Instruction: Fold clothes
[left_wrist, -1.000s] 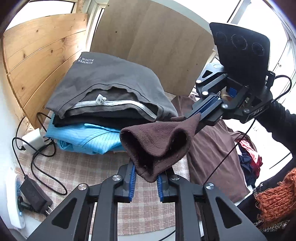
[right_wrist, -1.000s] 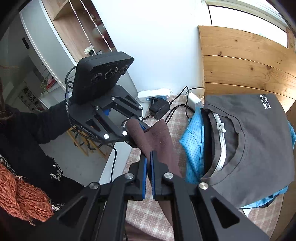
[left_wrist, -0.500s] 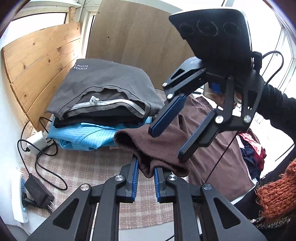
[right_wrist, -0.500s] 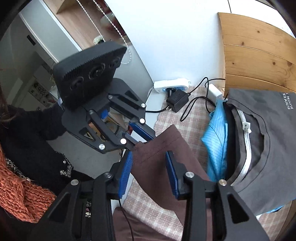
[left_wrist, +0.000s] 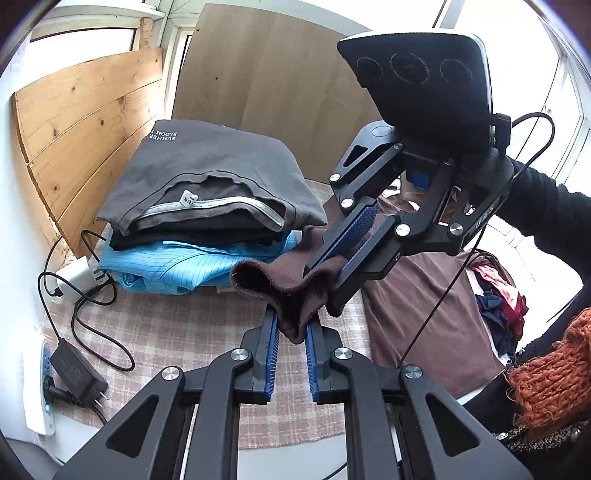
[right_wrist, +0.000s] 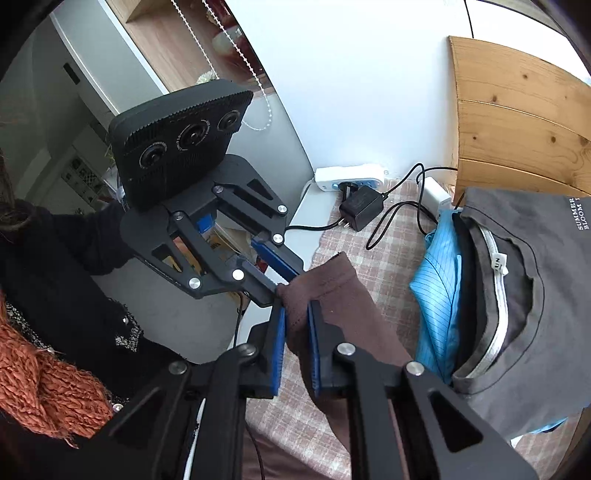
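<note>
Left gripper (left_wrist: 290, 325): pads pinching the dark end of brown garment (left_wrist: 291, 291), held above checked cloth (left_wrist: 177, 332). Right gripper (right_wrist: 294, 325): pads closed onto the same garment edge, meeting the left gripper tip-to-tip. Rest of garment draped down toward bench. Folded stack (left_wrist: 207, 199) just beside, apart from both.

Domestic room, checked cloth (left_wrist: 177, 332) over table, stack of folded clothes (left_wrist: 207, 206) against pine boards (left_wrist: 85, 129), power strip (right_wrist: 349, 176) with charger, window blind cord (right_wrist: 236, 55), wooden shelving (right_wrist: 162, 40)
</note>
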